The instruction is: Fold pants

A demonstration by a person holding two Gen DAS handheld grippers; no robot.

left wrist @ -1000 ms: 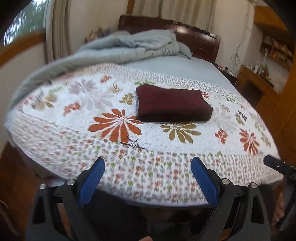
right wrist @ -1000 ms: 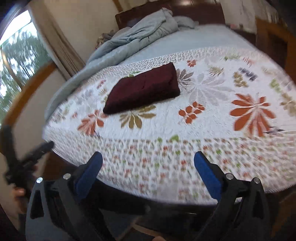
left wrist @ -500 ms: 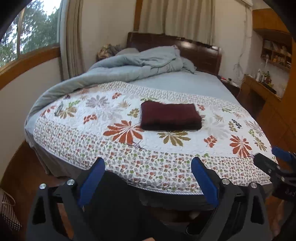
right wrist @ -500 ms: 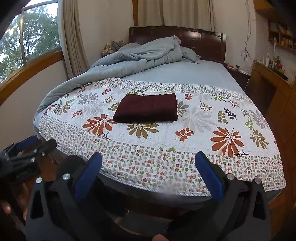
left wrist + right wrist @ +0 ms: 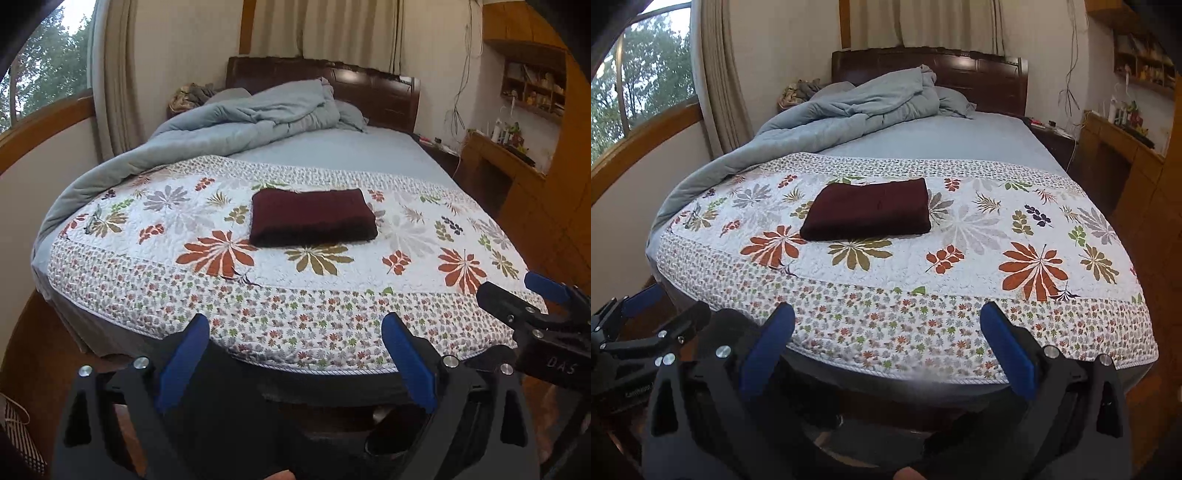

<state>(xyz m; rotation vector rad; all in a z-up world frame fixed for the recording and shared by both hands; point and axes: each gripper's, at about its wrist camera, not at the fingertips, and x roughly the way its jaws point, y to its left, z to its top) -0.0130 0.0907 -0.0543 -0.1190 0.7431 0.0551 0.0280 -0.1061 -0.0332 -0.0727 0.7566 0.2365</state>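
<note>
Left wrist view: your left claw [image 5: 295,363] is spread wide and empty, off the foot edge of the bed [image 5: 332,158]. The pants [image 5: 312,216], a dark maroon folded rectangle, lie on the floral quilt [image 5: 406,236] midway between the bed's side edges, well apart from the claw. Your right claw [image 5: 524,299] shows at the right. Right wrist view: right claw [image 5: 886,354] also spread, empty; pants [image 5: 868,212] flat on the quilt [image 5: 979,236], left of its centre; left claw [image 5: 646,314] at the lower left, open.
</note>
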